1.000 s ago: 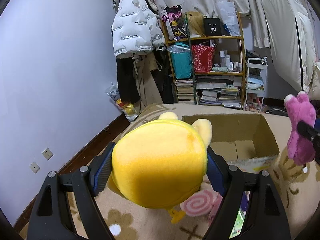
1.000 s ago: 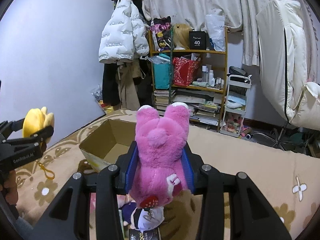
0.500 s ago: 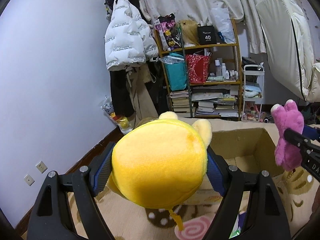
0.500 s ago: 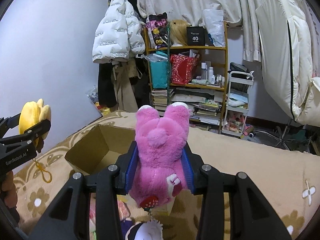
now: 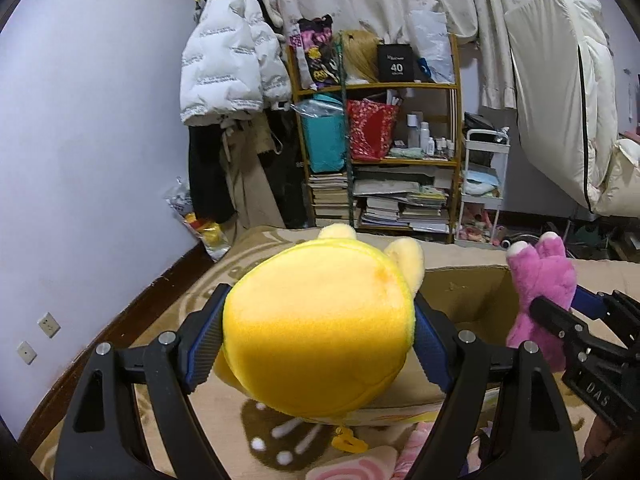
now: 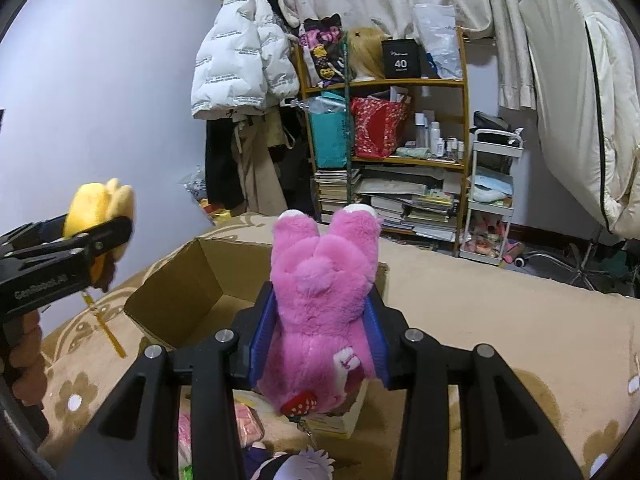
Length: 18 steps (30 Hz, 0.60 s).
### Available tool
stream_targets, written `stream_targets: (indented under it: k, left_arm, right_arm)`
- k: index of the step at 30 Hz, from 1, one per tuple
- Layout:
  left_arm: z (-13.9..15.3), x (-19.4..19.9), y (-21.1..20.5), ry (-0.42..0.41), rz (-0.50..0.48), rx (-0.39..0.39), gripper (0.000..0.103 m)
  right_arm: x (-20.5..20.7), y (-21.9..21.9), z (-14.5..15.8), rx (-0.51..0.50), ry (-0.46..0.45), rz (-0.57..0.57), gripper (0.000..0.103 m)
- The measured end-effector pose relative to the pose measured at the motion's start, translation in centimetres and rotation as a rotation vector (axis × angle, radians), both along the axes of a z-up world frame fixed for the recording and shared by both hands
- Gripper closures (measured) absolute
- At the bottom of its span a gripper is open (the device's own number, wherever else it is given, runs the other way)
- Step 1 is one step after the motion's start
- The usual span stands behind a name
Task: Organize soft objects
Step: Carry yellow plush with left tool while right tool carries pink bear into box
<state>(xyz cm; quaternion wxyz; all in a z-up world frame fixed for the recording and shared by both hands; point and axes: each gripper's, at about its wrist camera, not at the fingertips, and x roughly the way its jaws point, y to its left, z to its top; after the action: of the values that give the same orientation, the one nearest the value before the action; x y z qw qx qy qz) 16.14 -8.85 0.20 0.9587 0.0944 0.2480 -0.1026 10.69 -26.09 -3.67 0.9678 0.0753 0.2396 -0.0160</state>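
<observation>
1. The left gripper [image 5: 316, 336] is clamped on a yellow plush toy [image 5: 320, 320], its blue-padded fingers [image 5: 202, 344] pressed into both sides of the round body. A yellow tag [image 5: 350, 442] dangles beneath the toy.

2. The right gripper [image 6: 318, 332] is closed on a pink plush toy [image 6: 324, 300], squeezed at the waist, its two white-tipped limbs pointing up toward the far wall. A red strawberry charm [image 6: 298, 404] hangs from its lower end.

3. Both toys hang in the air above an open cardboard box [image 6: 192, 280] that sits on a tan flower-patterned blanket [image 6: 500, 320]. The yellow toy sits near the box's left edge, the pink one over its near right corner.

4. From the left wrist view, the box [image 5: 468, 300] shows behind the yellow toy, with the pink toy [image 5: 540, 292] to the right.

5. More soft items lie on the blanket below the grippers, among them a pink swirl cushion [image 5: 360, 464] and a white-haired doll [image 6: 304, 464].

6. Against the back wall stand a crowded wooden shelf [image 6: 384, 160], a hanging white puffer jacket [image 6: 240, 60] and a small white cart [image 6: 494, 200].
</observation>
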Motion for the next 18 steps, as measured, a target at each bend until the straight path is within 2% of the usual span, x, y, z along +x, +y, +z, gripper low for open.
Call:
stream_targets:
  k: [6, 11, 18]
  left_arm:
    - [-0.9, 0.8, -1.6, 0.062, -0.057, 0.003, 0.021]
    - [-1.9, 1.5, -2.6, 0.096, -0.065, 0.03, 0.021]
    - [-3.2, 2.4, -2.4, 0.175, -0.057, 0.015, 0.017]
  right_arm:
    - [0.7, 0.2, -0.3, 0.009, 0.001, 0.024, 0.058]
    - [1.2, 0.1, -0.7, 0.039, 0.014, 0.034, 0.057]
    - [1.2, 0.6, -1.0, 0.027, 0.025, 0.05, 0.055]
